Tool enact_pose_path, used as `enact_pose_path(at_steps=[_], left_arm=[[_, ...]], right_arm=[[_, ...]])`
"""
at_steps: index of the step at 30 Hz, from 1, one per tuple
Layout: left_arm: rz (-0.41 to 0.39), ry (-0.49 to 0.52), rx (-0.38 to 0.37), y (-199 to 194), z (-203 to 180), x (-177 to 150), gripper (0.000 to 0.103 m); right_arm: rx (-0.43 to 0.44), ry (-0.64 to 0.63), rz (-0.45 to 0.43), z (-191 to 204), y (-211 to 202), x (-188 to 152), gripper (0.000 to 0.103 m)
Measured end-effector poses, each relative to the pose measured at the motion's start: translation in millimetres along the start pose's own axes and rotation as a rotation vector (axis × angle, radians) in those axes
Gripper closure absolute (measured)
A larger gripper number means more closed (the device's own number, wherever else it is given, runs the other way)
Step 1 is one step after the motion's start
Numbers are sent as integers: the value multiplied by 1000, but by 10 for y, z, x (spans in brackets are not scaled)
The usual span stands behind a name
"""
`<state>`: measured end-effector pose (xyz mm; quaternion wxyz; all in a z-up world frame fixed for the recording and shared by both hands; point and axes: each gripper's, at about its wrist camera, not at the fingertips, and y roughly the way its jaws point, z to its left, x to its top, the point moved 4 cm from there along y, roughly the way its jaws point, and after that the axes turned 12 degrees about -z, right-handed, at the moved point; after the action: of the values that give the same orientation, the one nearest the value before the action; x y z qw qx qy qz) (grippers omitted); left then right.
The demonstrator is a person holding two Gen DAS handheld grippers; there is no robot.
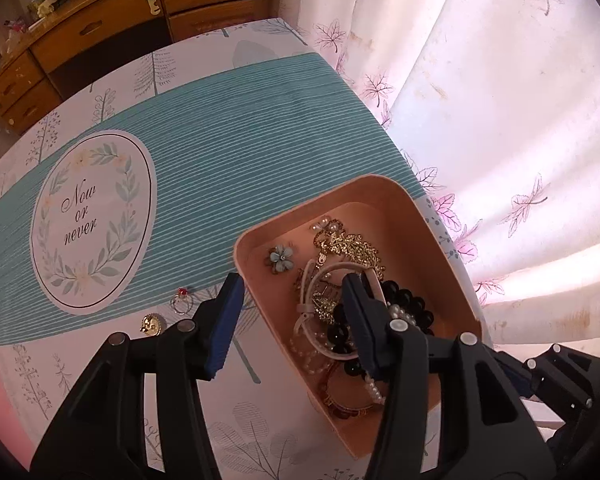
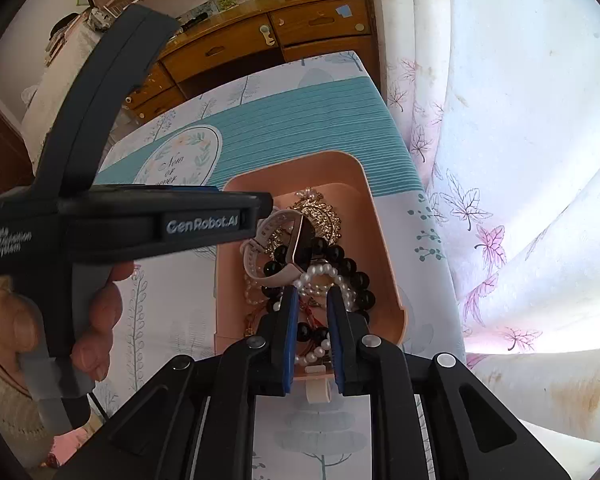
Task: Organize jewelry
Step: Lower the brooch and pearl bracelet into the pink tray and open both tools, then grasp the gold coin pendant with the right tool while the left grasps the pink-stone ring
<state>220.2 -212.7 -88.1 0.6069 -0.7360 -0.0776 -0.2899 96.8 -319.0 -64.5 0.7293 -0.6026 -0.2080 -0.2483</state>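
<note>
A peach plastic tray [image 1: 440,248] sits at the right edge of the table, heaped with jewelry: a blue flower brooch [image 1: 279,259], a gold leaf brooch [image 1: 352,246], a pale watch [image 2: 296,240], a black bead bracelet [image 2: 348,264] and a pearl strand [image 2: 320,276]. Most pieces seem sorted already; a red-stone ring [image 1: 181,298] and a gold button earring [image 1: 151,324] lie on the tablecloth [image 1: 220,140] left of the tray. The left gripper [image 1: 294,292] is spread wide across the tray's left wall. The right gripper [image 2: 312,300] hangs over the pearls, narrowly parted, pinching nothing

Matt plastic tray [image 1: 380,188], glossy black beads [image 2: 342,264]
</note>
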Motion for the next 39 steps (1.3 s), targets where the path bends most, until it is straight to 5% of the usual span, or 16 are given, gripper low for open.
enact_pose_path(at_steps=[11, 20, 32, 39], left_arm=[[-125, 36, 55, -614, 199, -236, 55], [-164, 8, 137, -1025, 711, -744, 55], [-64, -264, 238, -1129, 1943, -1649, 55], [-37, -297, 206, -1028, 2092, -1817, 55]], right_arm=[[3, -23, -8, 164, -50, 17, 88], [35, -61, 2, 447, -68, -72, 88], [141, -205, 45, 1282, 91, -103, 83], [221, -243, 105, 1699, 456, -63, 76]])
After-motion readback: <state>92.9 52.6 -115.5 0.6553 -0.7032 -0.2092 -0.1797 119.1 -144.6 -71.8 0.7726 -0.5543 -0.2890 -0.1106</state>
